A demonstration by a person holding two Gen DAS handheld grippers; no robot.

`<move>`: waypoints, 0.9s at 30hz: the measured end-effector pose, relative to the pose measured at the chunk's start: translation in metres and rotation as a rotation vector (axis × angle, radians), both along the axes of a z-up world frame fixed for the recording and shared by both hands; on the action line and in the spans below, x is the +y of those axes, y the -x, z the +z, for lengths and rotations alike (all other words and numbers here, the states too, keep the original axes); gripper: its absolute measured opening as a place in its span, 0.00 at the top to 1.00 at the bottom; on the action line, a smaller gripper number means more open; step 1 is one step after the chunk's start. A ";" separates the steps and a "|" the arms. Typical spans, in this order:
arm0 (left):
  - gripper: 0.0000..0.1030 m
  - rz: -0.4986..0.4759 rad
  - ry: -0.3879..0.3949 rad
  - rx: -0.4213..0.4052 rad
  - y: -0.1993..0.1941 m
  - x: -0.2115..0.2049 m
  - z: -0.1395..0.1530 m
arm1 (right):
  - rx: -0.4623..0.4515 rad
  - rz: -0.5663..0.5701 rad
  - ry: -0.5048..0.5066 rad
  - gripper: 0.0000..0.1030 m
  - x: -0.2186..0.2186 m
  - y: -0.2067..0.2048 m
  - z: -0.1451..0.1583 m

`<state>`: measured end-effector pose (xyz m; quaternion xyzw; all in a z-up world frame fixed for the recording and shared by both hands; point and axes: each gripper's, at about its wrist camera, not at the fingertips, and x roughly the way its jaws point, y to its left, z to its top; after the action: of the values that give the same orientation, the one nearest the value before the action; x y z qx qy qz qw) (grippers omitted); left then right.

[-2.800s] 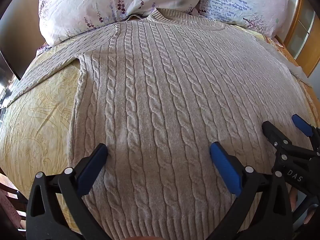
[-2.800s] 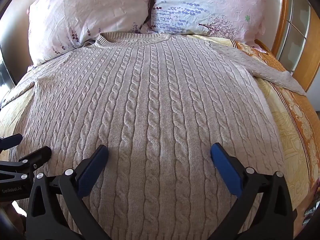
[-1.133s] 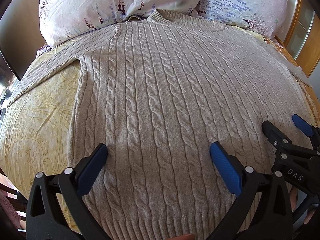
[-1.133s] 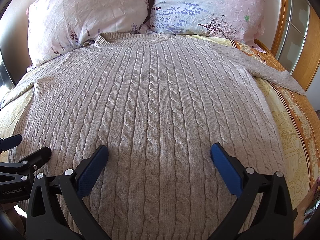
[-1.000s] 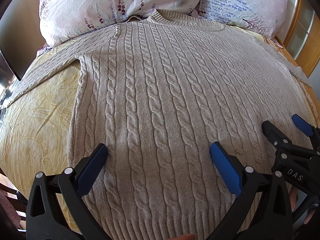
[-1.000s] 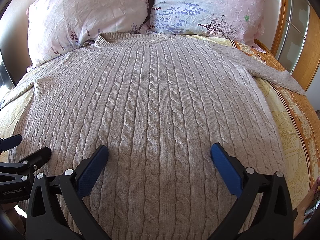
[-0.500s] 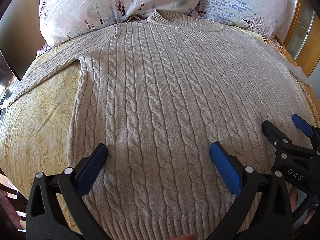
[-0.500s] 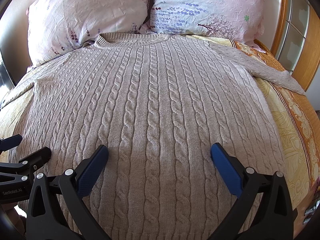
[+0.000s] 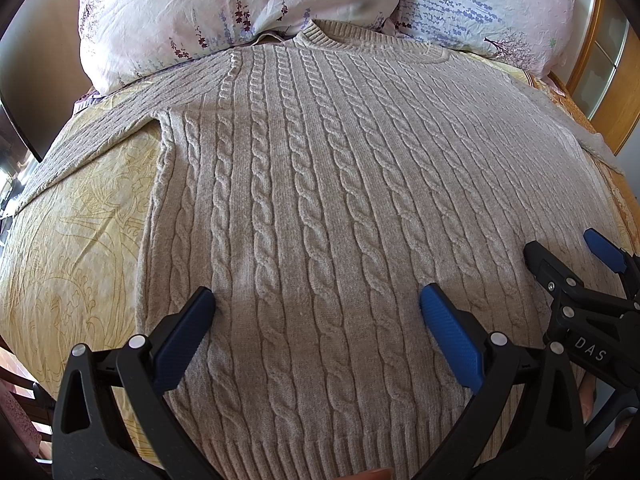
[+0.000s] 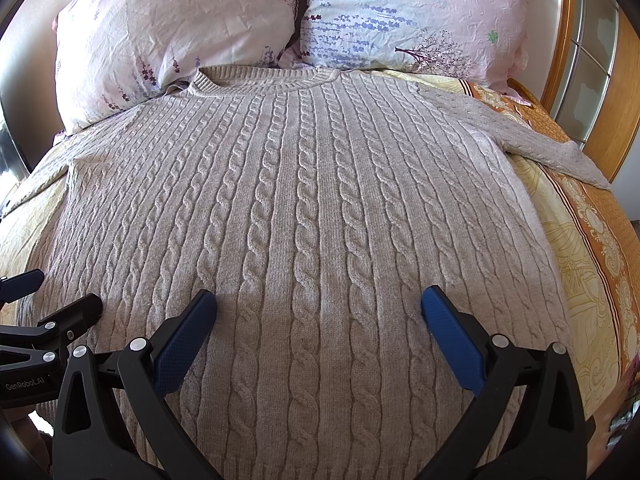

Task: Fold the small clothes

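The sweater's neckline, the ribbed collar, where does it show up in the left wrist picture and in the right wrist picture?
Left wrist: the collar sits at top centre, a little right of middle, below the gap between the two pillows.
Right wrist: the collar sits upper centre, a little left of middle, again under the pillows.
Shared landmark: the blue-flowered pillow, just right of the collar in both views.

The left hand-held gripper [image 9: 316, 308] has its two blue-padded fingers [image 9: 182, 336] spread wide apart with nothing between them. The right hand-held gripper [image 10: 318, 308] is spread just as wide and empty, level with the left one and close on its right side.
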<state>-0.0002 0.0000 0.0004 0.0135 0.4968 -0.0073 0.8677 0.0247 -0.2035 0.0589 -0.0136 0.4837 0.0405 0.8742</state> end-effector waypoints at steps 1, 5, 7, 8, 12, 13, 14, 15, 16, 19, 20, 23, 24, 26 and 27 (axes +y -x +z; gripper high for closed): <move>0.02 0.000 0.000 0.000 0.000 0.000 0.000 | 0.000 0.000 0.000 0.01 0.000 0.000 0.000; 0.02 0.001 0.001 0.004 -0.001 0.000 0.000 | 0.000 -0.001 0.000 0.01 0.002 0.001 -0.001; 0.02 0.002 0.001 0.007 -0.001 0.000 0.000 | 0.000 -0.001 0.000 0.01 0.002 0.001 -0.002; 0.02 0.002 0.002 0.009 -0.005 0.001 0.002 | 0.000 -0.001 0.000 0.01 0.003 0.002 -0.002; 0.02 0.003 0.001 0.018 -0.006 0.000 0.002 | 0.020 0.002 0.005 0.01 0.002 -0.001 -0.002; 0.02 0.003 0.001 0.022 -0.006 0.000 0.001 | 0.033 0.007 0.009 0.01 0.003 -0.003 -0.003; 0.02 0.002 0.000 0.030 -0.009 0.000 0.001 | 0.054 0.016 0.011 0.01 0.003 -0.006 -0.002; 0.02 0.002 -0.001 0.036 -0.011 0.000 0.001 | 0.064 0.020 0.011 0.01 0.001 -0.007 -0.005; 0.02 0.001 -0.001 0.035 -0.009 0.000 0.000 | 0.087 0.031 0.011 0.01 0.002 -0.010 -0.005; 0.02 -0.003 -0.004 0.059 -0.012 0.000 0.000 | 0.148 0.066 0.008 0.01 0.002 -0.018 -0.006; 0.02 -0.003 0.001 0.054 -0.012 0.001 0.000 | 0.158 0.071 0.009 0.01 0.003 -0.017 -0.005; 0.02 0.007 -0.006 0.019 -0.006 0.001 0.002 | 0.164 0.102 0.012 0.01 0.002 -0.018 -0.004; 0.02 0.005 -0.014 0.014 -0.007 0.000 0.002 | 0.144 0.121 0.006 0.01 0.001 -0.017 -0.003; 0.02 -0.018 -0.018 0.015 -0.010 -0.002 0.005 | 0.090 0.178 -0.015 0.01 -0.003 -0.012 -0.004; 0.02 -0.033 -0.002 0.018 -0.014 -0.002 0.006 | 0.080 0.205 -0.035 0.01 -0.007 -0.012 -0.002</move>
<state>0.0137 -0.0025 0.0060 0.0225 0.5043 -0.0210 0.8630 0.0363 -0.2102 0.0568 -0.0461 0.5133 0.1386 0.8457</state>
